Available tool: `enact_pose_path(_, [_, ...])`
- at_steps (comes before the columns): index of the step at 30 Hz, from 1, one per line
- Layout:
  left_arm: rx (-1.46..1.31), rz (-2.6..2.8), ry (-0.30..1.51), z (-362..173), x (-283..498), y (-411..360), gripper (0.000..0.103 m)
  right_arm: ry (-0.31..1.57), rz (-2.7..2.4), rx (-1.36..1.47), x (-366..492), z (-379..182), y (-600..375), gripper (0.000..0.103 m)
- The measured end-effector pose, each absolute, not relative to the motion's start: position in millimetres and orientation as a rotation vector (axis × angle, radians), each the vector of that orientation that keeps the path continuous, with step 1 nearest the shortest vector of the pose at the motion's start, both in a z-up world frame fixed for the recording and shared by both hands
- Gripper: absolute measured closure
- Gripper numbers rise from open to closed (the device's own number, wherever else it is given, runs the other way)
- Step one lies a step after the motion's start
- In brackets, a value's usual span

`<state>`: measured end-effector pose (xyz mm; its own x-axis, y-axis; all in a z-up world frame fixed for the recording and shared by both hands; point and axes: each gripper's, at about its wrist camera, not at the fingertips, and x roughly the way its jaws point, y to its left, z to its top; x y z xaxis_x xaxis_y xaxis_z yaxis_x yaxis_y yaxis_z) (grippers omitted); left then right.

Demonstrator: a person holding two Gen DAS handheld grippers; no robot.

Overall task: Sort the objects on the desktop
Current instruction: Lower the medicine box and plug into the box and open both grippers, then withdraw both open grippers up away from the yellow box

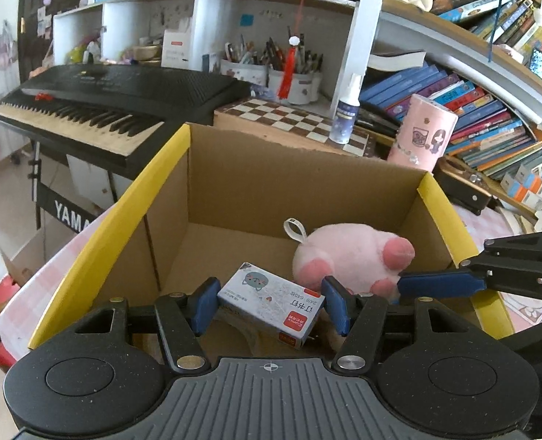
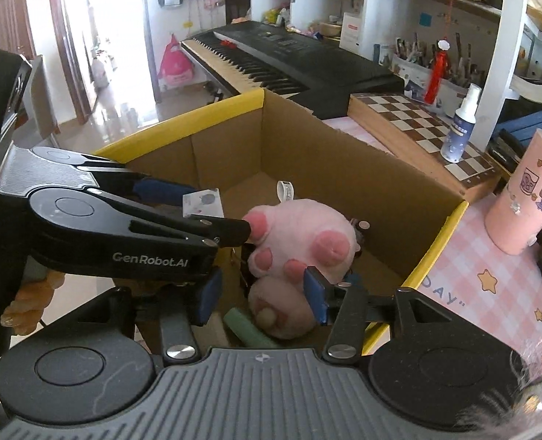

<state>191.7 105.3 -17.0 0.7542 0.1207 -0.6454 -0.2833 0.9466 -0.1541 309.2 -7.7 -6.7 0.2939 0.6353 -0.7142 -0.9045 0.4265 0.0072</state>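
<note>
1. At far left in both views stands a black electronic keyboard (image 1: 98,106); only the right wrist view shows the bright doorway beyond it and a person's fingers below the left gripper's body.
2. The open brown cardboard box with yellow-edged flaps (image 1: 234,183) sits on the pink checked bench (image 2: 490,286).
3. The left gripper (image 1: 269,302) hangs over the box's near side, its jaws spread wide on either side of a small grey-white staple carton with a red end label (image 1: 271,302); whether the pads actually touch the carton cannot be told. In the right wrist view the carton (image 2: 203,201) shows only as a pale corner past the left gripper's arm.
4. The pink plush paw toy with darker pink pads (image 1: 347,260) lies inside the box, just right of the carton.
5. The right gripper (image 2: 263,295) has its jaws wide apart, gripping nothing, with the plush between and beyond them.
6. Only the right wrist view shows a pale green stick-shaped object (image 2: 249,330) on the box floor under the plush.
7. Right of the box stand a white spray bottle (image 1: 346,110) on a brown-and-white chessboard (image 1: 292,117) and a pink illustrated cylinder (image 1: 423,132).
</note>
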Motion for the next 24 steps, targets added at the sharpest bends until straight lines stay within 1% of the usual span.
enact_pose_path(1, [-0.254,0.220,0.677,-16.7,190.7,104.4,0.041,0.709,1.072,-0.441,309.5,-7.0,-7.9,0.055])
enact_pose_path(3, [-0.255,0.216,0.664,-14.7,188.3,102.2,0.037,0.706,1.072,-0.438,309.0,-7.2,-8.7,0.055])
enact_pose_path(4, [-0.254,0.214,0.654,-13.1,186.4,101.3,0.030,0.704,1.071,-0.436,309.2,-7.3,-8.9,0.055])
enact_pose_path(5, [-0.248,0.214,0.639,-10.8,183.5,99.9,0.026,0.703,1.070,-0.434,309.1,-7.4,-9.1,0.056])
enact_pose_path(7, [-0.234,0.214,0.613,-5.6,178.9,97.7,0.025,0.701,1.060,-0.420,306.9,-7.0,-10.9,0.056])
enact_pose_path(11, [-0.228,0.226,0.574,3.9,165.4,97.7,0.015,0.689,1.035,-0.358,300.1,-0.4,-20.3,0.056])
enact_pose_path(14, [-0.234,0.227,0.545,10.6,152.9,99.3,0.011,0.651,0.990,-0.318,290.0,8.0,-31.6,0.056])
enact_pose_path(17, [-0.235,0.245,0.512,16.9,138.5,99.5,0.010,0.625,0.932,-0.264,279.1,15.6,-45.2,0.056])
enact_pose_path(24, [-0.275,0.200,0.460,24.6,101.7,97.4,0.009,0.548,0.756,-0.162,240.3,28.4,-81.1,0.056])
